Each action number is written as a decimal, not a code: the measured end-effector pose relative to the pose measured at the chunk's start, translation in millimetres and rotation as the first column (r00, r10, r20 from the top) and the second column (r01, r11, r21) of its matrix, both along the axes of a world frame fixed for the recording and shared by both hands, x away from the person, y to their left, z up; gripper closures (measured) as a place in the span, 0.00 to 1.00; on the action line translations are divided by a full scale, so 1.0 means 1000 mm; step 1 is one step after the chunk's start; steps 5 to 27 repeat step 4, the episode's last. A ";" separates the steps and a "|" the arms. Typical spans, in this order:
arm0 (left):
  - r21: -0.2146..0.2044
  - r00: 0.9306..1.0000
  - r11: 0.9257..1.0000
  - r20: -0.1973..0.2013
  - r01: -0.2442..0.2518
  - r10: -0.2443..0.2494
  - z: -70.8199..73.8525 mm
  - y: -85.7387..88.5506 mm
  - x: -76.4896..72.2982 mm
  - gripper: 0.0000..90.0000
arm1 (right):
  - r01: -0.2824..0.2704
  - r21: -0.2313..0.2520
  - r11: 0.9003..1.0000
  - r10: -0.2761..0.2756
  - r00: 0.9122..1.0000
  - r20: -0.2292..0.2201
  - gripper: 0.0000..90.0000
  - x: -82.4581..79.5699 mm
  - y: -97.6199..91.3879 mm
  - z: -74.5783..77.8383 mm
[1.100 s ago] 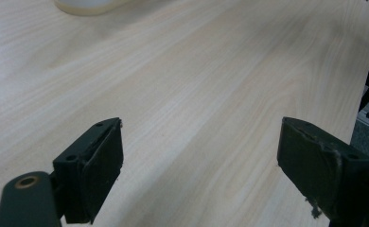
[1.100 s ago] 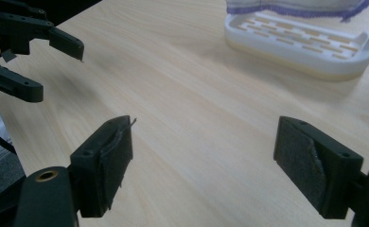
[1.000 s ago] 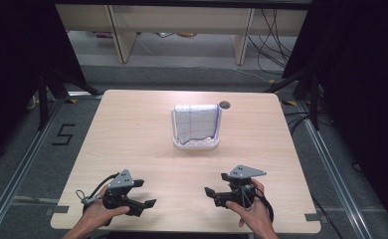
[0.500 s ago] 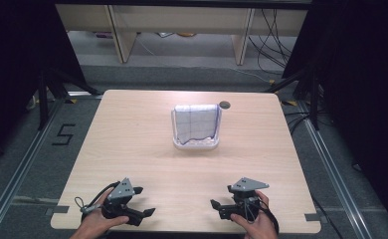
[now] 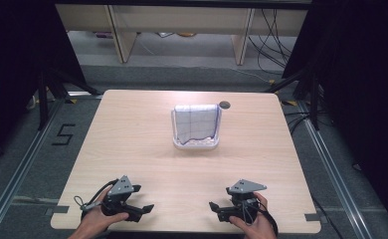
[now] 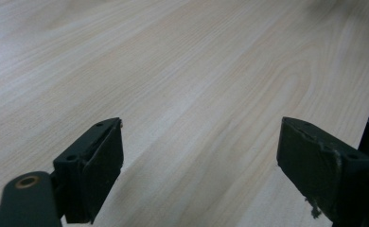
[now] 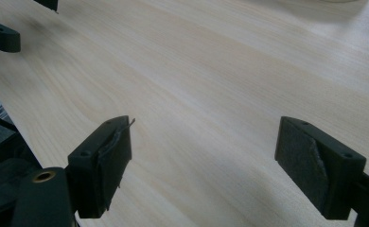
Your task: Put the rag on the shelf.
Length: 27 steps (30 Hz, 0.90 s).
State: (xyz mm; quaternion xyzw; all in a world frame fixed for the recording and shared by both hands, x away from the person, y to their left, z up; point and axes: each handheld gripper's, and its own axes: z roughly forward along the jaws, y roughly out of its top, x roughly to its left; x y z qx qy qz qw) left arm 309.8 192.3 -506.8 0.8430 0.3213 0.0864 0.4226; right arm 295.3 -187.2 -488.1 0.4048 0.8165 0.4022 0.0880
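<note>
A white rack [image 5: 176, 130] stands at the table's centre-back, with a white cloth with a blue grid [image 5: 196, 122] draped over it. My left gripper [image 5: 141, 198] is low over the near left of the wooden table [image 5: 132, 129], held in a hand, jaws pointing right. In the left gripper view, the left gripper [image 6: 201, 127] is open above bare wood. My right gripper [image 5: 221, 199] sits near the front right, jaws pointing left. In its own view the right gripper [image 7: 204, 123] is open with nothing between its jaws. Both are well short of the rack.
A small dark round hole [image 5: 225, 104] lies in the tabletop just right of the rack's back corner. The table's front edge [image 5: 182, 231] runs right under both hands. Cables and shelf legs stand on the floor beyond the table.
Both grippers have drawn back toward the table's front edge and dropped lower. The rack and cloth have not moved.
</note>
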 end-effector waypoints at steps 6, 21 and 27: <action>-0.003 1.000 1.000 -0.009 -0.016 0.016 -0.001 0.002 0.002 0.17 | 0.027 -0.021 0.999 -0.027 1.000 0.014 0.23 0.000 -0.002 0.001; -0.003 1.000 1.000 -0.009 -0.016 0.016 -0.001 0.002 0.002 0.17 | 0.027 -0.021 0.999 -0.027 1.000 0.014 0.23 0.000 -0.002 0.001; -0.003 1.000 1.000 -0.009 -0.016 0.016 -0.001 0.002 0.002 0.17 | 0.027 -0.021 0.999 -0.027 1.000 0.014 0.23 0.000 -0.002 0.001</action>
